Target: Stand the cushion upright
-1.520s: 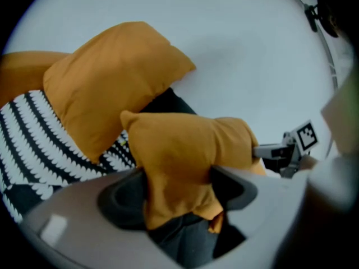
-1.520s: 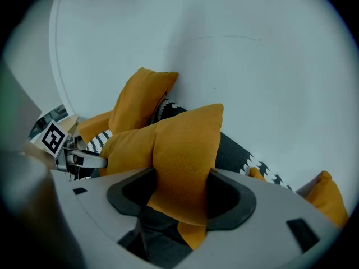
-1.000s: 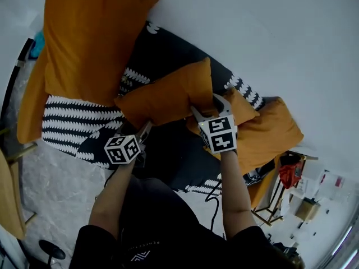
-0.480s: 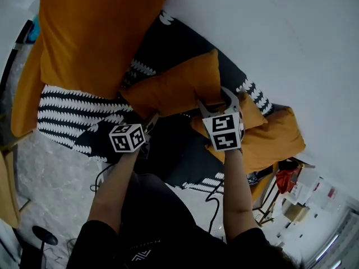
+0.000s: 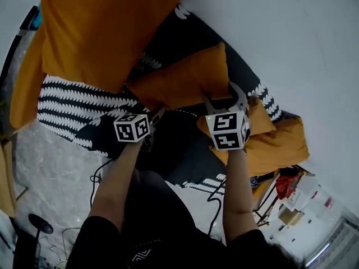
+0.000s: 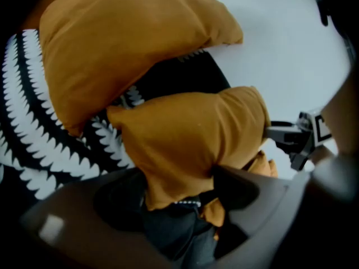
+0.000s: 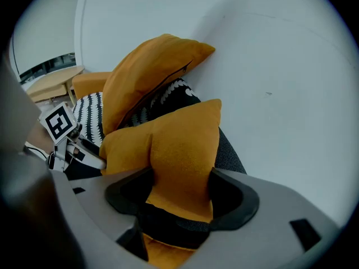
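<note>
Two grippers on the small orange cushion (image 5: 185, 83), one at each lower end.
Left gripper (image 5: 156, 116) is clamped on its lower-left corner. Right gripper (image 5: 224, 94) has the right edge bunched between its pads, jaws opening. Fabric is plain mustard-orange, plump, creased at both pinches. It sits tilted on the black-and-white patterned cover (image 5: 73, 108), just below the larger orange pillow (image 5: 106, 32), near the white wall (image 5: 291, 49).

Far side is closed off by wall (image 5: 303, 43), w/ small cushion (image 5: 185, 83) set close to it; approach from left is blocked by lg cushion (image 5: 106, 32) propped above patterned throw (image 5: 67, 105), right side is taken up by 3rd cushion (image 5: 277, 142); clear room is left only over dark seat (image 5: 176, 150) on near side.
</note>
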Tool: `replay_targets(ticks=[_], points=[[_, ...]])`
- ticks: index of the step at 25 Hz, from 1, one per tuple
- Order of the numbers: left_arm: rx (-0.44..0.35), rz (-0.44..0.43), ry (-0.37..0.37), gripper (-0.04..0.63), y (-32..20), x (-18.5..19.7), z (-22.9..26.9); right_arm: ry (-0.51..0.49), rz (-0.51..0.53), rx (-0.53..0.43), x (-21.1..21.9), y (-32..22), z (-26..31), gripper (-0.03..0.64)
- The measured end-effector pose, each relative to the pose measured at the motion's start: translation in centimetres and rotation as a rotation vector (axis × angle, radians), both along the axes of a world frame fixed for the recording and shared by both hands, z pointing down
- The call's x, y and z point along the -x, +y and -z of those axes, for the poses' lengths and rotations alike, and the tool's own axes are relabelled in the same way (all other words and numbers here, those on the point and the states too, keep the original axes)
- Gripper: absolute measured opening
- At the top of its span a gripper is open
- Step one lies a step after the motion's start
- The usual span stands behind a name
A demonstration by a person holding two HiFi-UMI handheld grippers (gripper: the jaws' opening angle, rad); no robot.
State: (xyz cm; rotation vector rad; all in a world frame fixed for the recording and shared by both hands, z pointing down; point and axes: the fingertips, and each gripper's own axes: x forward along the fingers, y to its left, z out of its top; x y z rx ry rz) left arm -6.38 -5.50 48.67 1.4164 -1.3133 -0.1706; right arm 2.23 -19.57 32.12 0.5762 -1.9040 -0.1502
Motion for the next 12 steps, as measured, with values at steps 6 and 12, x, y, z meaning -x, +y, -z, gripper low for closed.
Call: replay_targets(ticks=[6, 12], points=[[0.007, 0.006, 0.005, 0.377, -0.1, -0.5, -0.7, 0.018, 0.016, -0.01, -0.2, -0.1, -0.3, 0.319], [0.028, -0.002, -0.099, 0.382, 0.1, 0.6, -1.3, 0.006, 0.032, -0.03, 0.6, 0.3, -0.3, 0.341]])
